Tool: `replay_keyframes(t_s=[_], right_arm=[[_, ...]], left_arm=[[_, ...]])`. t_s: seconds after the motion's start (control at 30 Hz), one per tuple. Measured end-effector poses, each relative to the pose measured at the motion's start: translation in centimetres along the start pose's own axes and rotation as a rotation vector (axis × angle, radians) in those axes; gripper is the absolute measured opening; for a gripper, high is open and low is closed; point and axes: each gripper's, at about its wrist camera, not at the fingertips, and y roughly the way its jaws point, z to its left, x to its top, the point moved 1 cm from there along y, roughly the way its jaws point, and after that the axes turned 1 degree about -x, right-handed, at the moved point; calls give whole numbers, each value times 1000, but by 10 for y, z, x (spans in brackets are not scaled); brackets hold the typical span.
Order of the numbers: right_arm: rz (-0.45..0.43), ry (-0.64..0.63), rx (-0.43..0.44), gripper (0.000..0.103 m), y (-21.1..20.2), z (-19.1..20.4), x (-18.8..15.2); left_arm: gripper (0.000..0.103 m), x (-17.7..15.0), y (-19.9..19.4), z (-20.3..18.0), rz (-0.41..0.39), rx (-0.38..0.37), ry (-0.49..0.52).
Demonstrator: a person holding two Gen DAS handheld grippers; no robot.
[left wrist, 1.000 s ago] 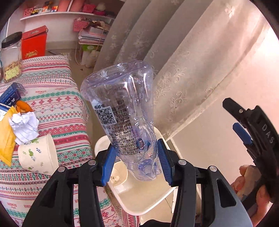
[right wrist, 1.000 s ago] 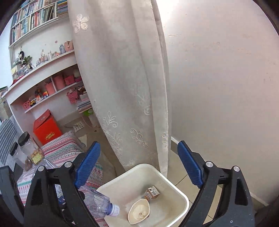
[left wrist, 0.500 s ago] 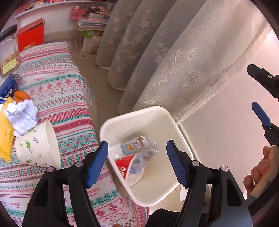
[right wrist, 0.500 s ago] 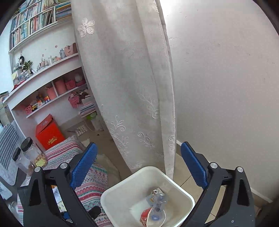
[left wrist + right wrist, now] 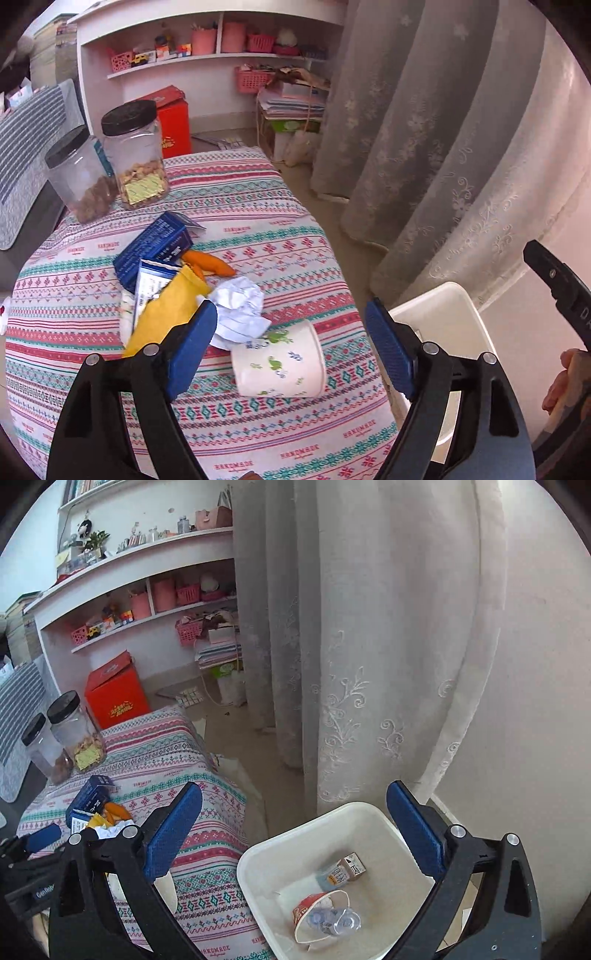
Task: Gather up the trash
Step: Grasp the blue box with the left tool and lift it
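My left gripper (image 5: 290, 341) hovers over the patterned tablecloth (image 5: 258, 206), jaws opening with nothing between them. Just under it a frog-print paper cup (image 5: 280, 363) lies on its side, next to crumpled white paper (image 5: 240, 314), a yellow packet (image 5: 166, 314), a blue box (image 5: 151, 247) and an orange wrapper (image 5: 208, 264). The white bin (image 5: 332, 814) stands on the floor beside the table. It holds a clear bottle (image 5: 334, 921), a red paper cup (image 5: 312, 910) and a small carton (image 5: 351, 866). My right gripper (image 5: 295, 812) hangs above the bin, jaws opening and empty.
Two black-lidded jars (image 5: 135, 155) (image 5: 79, 177) stand at the table's far end. A lace curtain (image 5: 351, 664) hangs right behind the bin, and a wall (image 5: 535, 701) lies to its right. A red box (image 5: 114, 694) and shelves (image 5: 147, 590) sit beyond.
My left gripper let the clear bottle drop into the bin, then swung left over the table trash with its jaws wider. My right gripper dipped toward the bin and opened further.
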Motion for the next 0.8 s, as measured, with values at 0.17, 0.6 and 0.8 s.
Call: replay_keyframes(t_s=[0.17,0.6,0.8], right_arm=[[71,-44,47,96,14,32,-6],[157,-81,125,96,35,91,-7],[192,-71,144,96,46,100,-5]], left_arm=[[80,18,8,51,69,68,-14],[79,63,73,123,231,158,-14],[79,72,130,121,361,221,114]])
